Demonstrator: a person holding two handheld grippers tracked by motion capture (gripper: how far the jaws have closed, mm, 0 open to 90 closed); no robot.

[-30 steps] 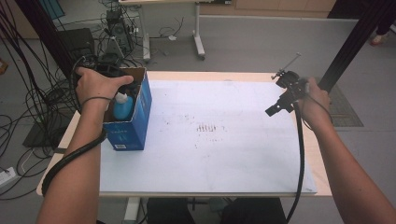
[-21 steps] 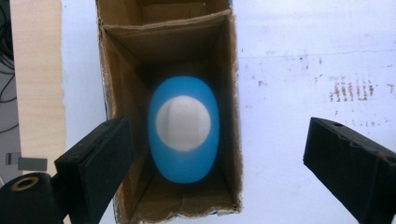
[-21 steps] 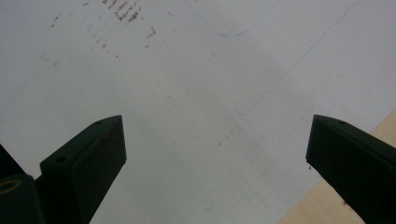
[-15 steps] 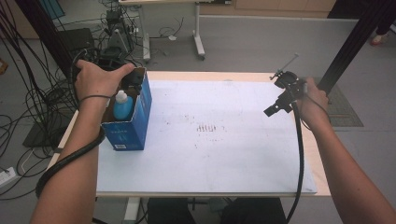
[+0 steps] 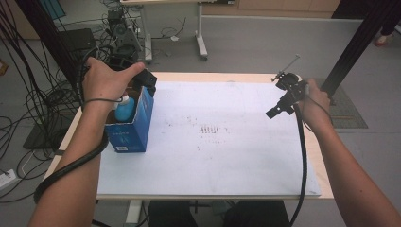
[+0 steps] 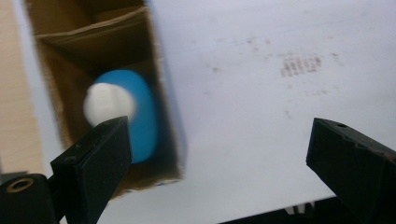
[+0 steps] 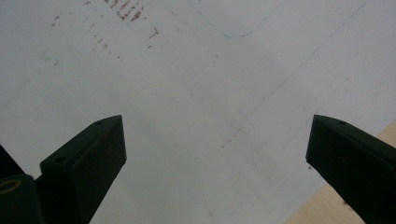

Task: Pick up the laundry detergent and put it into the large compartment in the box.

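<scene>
Inside the box (image 5: pixel 127 135), blue bottle (image 6: pixel 140 116) below spread, empty left gripper (image 6: pixel 219 154) fingers (image 6: pixel 95 161)

The high view looks forward and down from above the person's side, taking in the whole table (image 5: pixel 265 78), both forearms and the floor beyond. The left gripper view hangs close above the box (image 6: pixel 51 35) with the bottle (image 6: pixel 135 112) in it, facing down past its own black jaws onto the white sheet (image 6: pixel 261 116). The right gripper view looks down from near at that sheet's edge, and the sheet's brown marks (image 7: pixel 123 9) are common to all three views.
</scene>
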